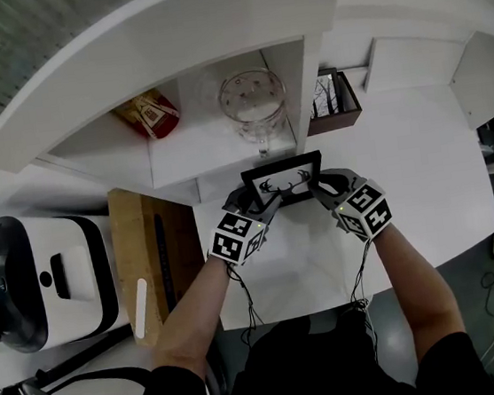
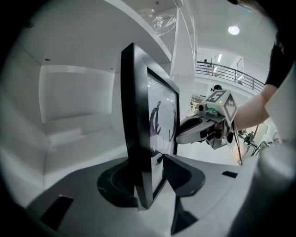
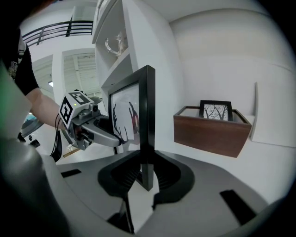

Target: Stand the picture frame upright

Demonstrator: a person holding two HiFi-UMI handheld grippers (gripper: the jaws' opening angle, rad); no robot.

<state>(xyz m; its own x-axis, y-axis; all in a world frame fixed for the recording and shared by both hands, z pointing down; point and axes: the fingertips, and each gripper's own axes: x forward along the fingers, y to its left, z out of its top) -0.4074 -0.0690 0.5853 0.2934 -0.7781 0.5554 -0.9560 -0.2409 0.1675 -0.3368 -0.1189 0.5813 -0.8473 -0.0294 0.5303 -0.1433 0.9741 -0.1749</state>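
Observation:
A black picture frame [image 1: 284,181] with an antler print stands upright on the white table [image 1: 420,153], just in front of the shelf unit. My left gripper [image 1: 261,205] grips its lower left corner and my right gripper [image 1: 318,190] its lower right corner. In the left gripper view the frame [image 2: 138,115] rises edge-on between the jaws of the left gripper [image 2: 148,178], pads against it. The right gripper view shows the frame's [image 3: 148,120] other edge pinched between the jaws of the right gripper [image 3: 147,178]. Each gripper sees the other beyond the print.
A wooden box [image 1: 333,99] holding a small tree picture sits on the table to the right of the shelf. On the shelf above stand a glass mug [image 1: 254,102] and a red packet [image 1: 149,115]. A wooden board [image 1: 146,249] and a white appliance [image 1: 59,269] lie left.

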